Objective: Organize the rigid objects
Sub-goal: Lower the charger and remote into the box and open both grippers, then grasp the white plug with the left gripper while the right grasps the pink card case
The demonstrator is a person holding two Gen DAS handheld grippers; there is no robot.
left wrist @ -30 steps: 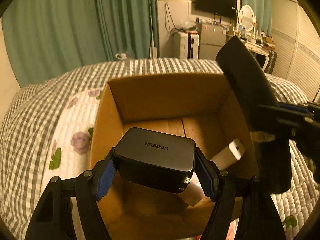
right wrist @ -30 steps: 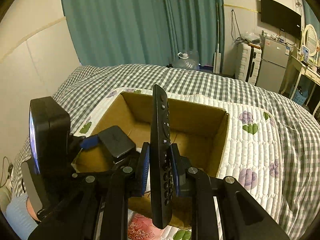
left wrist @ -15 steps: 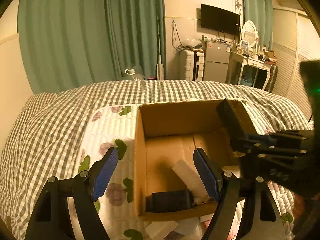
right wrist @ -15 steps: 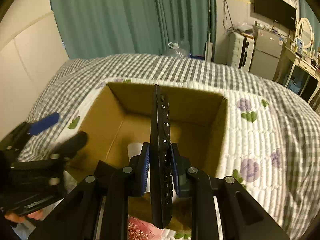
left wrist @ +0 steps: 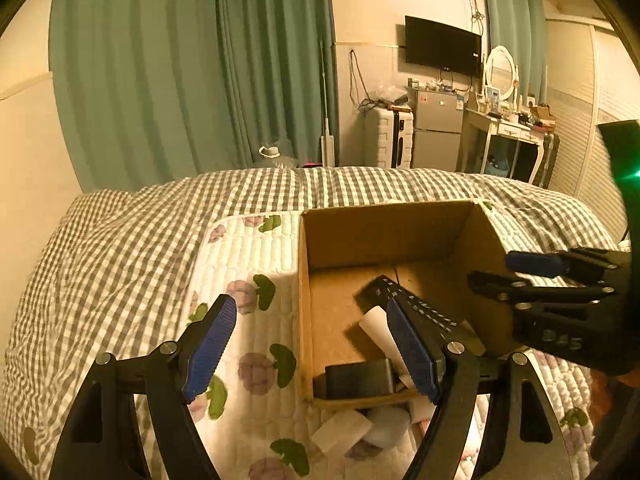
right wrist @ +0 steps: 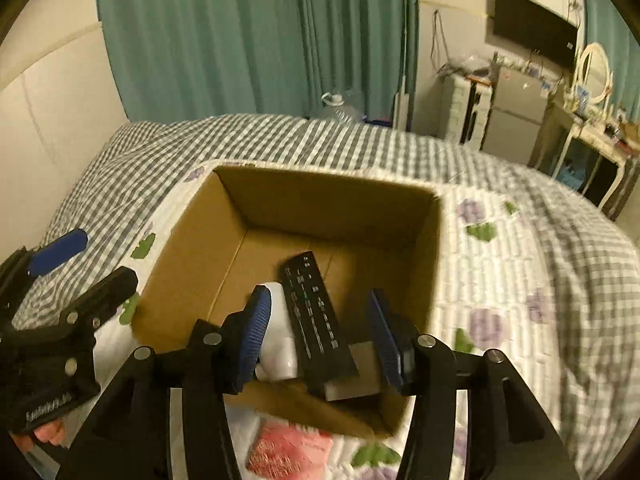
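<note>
Cardboard box (right wrist: 424,256) sits open on the bed's floral quilt (left wrist: 256,264), w/ grey check blanket (left wrist: 120,240) beyond. Black remote (right wrist: 316,316) lies inside the box, slanted, propped over a white block (right wrist: 278,332) and a dark charger brick (right wrist: 356,372) at the near wall. Right hand-held gripper (right wrist: 320,340) hangs just above the box's near edge, jaws opening, blue pads clear of the remote on both sides — it's let go. Left hand-held gripper (left wrist: 312,352) is off to the box's left side, jaws spread wide, nothing btwn them, one pad over the quilt, the other over the box. Left wrist view shows the charger brick (left wrist: 358,378) against the near wall, remote (left wrist: 404,300) angled over the white block (left wrist: 376,332).
</note>
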